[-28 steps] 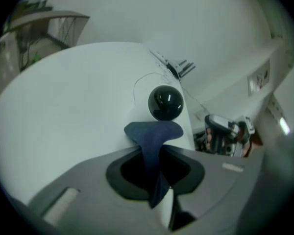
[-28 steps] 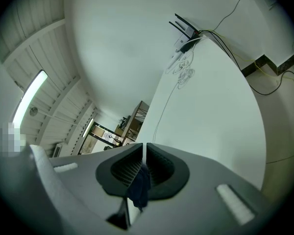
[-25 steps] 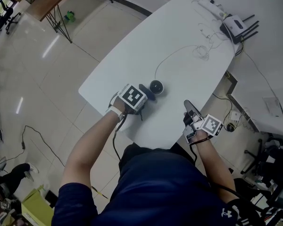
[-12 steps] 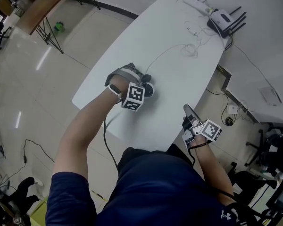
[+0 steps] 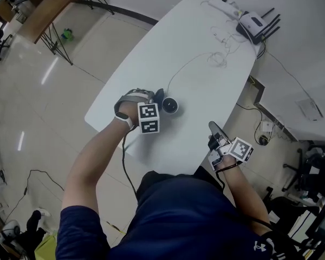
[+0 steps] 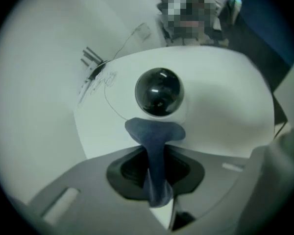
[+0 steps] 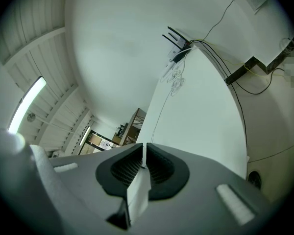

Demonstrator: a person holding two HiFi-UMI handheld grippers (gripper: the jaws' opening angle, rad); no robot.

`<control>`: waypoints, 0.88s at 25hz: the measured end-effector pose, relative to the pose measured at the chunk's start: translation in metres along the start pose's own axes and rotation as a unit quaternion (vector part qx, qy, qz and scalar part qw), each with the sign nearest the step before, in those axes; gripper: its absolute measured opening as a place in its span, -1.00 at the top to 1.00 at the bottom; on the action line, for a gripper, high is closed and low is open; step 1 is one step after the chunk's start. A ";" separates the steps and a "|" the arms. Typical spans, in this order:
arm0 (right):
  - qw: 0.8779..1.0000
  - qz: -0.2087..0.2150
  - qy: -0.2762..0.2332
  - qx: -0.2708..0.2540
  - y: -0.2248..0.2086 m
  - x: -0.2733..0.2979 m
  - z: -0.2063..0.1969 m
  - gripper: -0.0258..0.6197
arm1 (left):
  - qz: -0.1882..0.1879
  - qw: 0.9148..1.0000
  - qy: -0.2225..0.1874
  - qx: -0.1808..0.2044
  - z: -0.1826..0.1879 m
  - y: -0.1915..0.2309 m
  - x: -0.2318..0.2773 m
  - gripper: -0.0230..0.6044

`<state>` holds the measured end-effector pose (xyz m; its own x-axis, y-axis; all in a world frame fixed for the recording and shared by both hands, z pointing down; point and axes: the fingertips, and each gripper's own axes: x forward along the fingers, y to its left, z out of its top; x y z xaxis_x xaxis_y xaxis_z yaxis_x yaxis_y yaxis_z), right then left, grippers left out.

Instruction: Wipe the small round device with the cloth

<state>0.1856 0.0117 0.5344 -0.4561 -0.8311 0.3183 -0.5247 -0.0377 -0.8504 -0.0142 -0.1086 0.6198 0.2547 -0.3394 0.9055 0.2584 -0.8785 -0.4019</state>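
Small round device (image 5: 170, 106): on the white table (image 5: 206, 85), near its front edge. The dark dome faces up. It is round, so no long axis is evident. Its cable (image 5: 182, 66) runs toward the far end.

Dark blue cloth (image 6: 154, 133): lies against the dome's near side, pinched in the left gripper (image 5: 154, 98).

Right gripper (image 5: 213, 128): jaws together, empty, well apart.

Judgement: wiping is in hand. The next pass calls for drawing the cloth across the dome under light pressure.

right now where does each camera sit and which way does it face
Head view: on the person's head, facing steeply down at the white table; both forearms, the left claw and right claw show.
Left gripper view: on the left claw, facing down at the small round device; jaws shut on the cloth.
Right gripper view: on the right claw, facing along the table to the router; jaws shut, empty.
Shared: head and left gripper views both show the small round device and cloth.
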 end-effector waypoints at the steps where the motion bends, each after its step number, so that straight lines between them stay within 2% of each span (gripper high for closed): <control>1: 1.000 0.002 0.004 -0.002 0.003 0.004 -0.001 0.83 | -0.014 0.999 -0.012 -0.035 0.001 -0.010 -0.005 0.75; 4: 1.000 0.014 0.017 -0.009 0.012 0.014 -0.006 0.83 | -0.016 0.995 -0.040 -0.091 0.004 -0.032 -0.023 0.75; 6: 0.999 0.014 0.028 -0.012 0.014 0.019 -0.009 0.83 | -0.017 0.989 -0.049 -0.142 0.005 -0.037 -0.031 0.75; 8: 0.999 0.014 0.037 -0.015 0.017 0.025 -0.012 0.83 | -0.032 0.975 -0.038 -0.216 -0.002 -0.037 -0.032 0.75; 9: 0.999 0.014 0.041 -0.016 0.018 0.027 -0.014 0.83 | -0.042 0.964 -0.025 -0.263 -0.010 -0.035 -0.029 0.75; 10: 0.999 0.016 0.044 -0.017 0.020 0.029 -0.016 0.83 | -0.053 0.947 -0.014 -0.317 -0.019 -0.031 -0.025 0.75; 11: 0.999 0.017 0.047 -0.018 0.022 0.031 -0.018 0.83 | -0.066 0.923 -0.012 -0.379 -0.028 -0.025 -0.022 0.75; 12: 0.998 0.019 0.050 -0.019 0.024 0.033 -0.019 0.83 | -0.079 0.891 -0.022 -0.447 -0.033 -0.017 -0.021 0.75; 13: 0.998 0.022 0.051 -0.021 0.025 0.033 -0.019 0.83 | -0.095 0.851 -0.045 -0.514 -0.035 -0.006 -0.022 0.75; 14: 0.998 0.023 0.051 -0.022 0.027 0.034 -0.019 0.83 | -0.111 0.807 -0.074 -0.575 -0.035 0.004 -0.024 0.75; 15: 0.998 0.024 0.050 -0.022 0.027 0.034 -0.019 0.83 | -0.126 0.766 -0.103 -0.621 -0.032 0.014 -0.027 0.75; 16: 0.998 0.025 0.048 -0.021 0.027 0.033 -0.019 0.83 | -0.141 0.735 -0.124 -0.652 -0.028 0.020 -0.029 0.75; 17: 0.998 0.025 0.045 -0.020 0.027 0.031 -0.018 0.83 | -0.154 0.714 -0.136 -0.669 -0.024 0.022 -0.030 0.75; 18: 0.999 0.025 0.041 -0.020 0.026 0.029 -0.017 0.83 | -0.166 0.702 -0.143 -0.678 -0.019 0.022 -0.030 0.75; 22: 0.999 0.020 0.035 -0.021 0.019 0.024 -0.011 0.83 | -0.197 0.663 -0.176 -0.700 0.006 0.019 -0.033 0.75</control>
<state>0.1565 -0.0028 0.5310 -0.5248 -0.7911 0.3143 -0.5346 0.0190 -0.8449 -0.0122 -0.1125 0.5818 0.6901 -0.1077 0.7156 -0.6864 -0.4107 0.6002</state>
